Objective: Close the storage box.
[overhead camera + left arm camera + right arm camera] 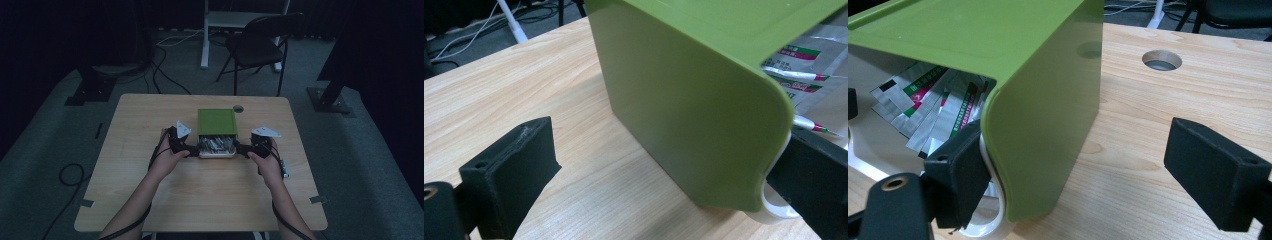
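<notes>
A green box (216, 121) stands mid-table, and its white drawer (216, 152) is pulled out toward me with silver sachets (216, 144) inside. My left gripper (192, 149) is at the drawer's left front corner and my right gripper (242, 148) at its right. In the left gripper view the left gripper (669, 150) is open astride the green box (684, 100) corner, with one jaw by the white drawer (774, 207) below the sachets (804, 65). In the right gripper view the right gripper (1075, 145) straddles the green box (1048, 100) likewise, open, one jaw against the drawer (993, 220) near the sachets (933, 100).
A round cable hole (238, 108) in the wooden table (150, 115) lies just behind the box's right corner; the same hole (1161, 59) appears in the right gripper view. Beyond the table stand a black chair (260, 42) and a white desk leg (205, 35). Cables run over the floor.
</notes>
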A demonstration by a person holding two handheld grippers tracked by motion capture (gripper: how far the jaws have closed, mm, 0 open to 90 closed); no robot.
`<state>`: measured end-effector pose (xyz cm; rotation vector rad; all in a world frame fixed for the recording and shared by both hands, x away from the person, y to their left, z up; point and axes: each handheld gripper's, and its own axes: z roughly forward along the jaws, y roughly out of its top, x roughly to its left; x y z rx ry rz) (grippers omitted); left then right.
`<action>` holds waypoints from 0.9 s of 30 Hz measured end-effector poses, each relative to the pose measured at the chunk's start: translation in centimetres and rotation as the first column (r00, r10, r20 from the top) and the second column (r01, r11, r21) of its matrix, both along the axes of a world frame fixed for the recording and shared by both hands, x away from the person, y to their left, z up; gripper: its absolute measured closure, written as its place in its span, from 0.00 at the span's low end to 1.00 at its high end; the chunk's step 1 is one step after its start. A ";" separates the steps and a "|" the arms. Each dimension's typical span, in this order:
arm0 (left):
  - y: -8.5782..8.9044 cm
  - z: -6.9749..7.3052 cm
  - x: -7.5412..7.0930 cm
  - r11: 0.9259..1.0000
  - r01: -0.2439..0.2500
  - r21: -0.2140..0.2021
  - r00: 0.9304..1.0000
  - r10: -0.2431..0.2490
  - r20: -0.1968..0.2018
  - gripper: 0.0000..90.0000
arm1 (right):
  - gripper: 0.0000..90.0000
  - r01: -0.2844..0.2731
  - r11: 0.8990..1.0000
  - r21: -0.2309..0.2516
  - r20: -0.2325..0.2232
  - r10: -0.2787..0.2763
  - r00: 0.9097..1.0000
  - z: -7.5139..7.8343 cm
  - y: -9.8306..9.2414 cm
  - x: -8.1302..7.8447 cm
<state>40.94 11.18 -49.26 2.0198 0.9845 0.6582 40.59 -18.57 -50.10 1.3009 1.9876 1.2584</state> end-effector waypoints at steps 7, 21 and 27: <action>-0.2 0.1 0.2 1.000 -0.009 0.023 1.000 0.008 0.014 0.04 | 0.15 0.013 1.000 -0.005 0.003 -0.013 1.000 0.0 0.1 0.3; -0.5 0.4 -0.2 1.000 0.006 -0.006 1.000 -0.006 0.008 0.05 | 0.17 0.004 1.000 0.019 0.003 -0.004 1.000 0.3 0.6 0.0; -0.4 0.8 -0.9 0.999 0.013 -0.050 1.000 -0.012 0.020 0.05 | 0.17 -0.005 0.999 0.038 0.013 0.005 1.000 0.9 0.5 -0.5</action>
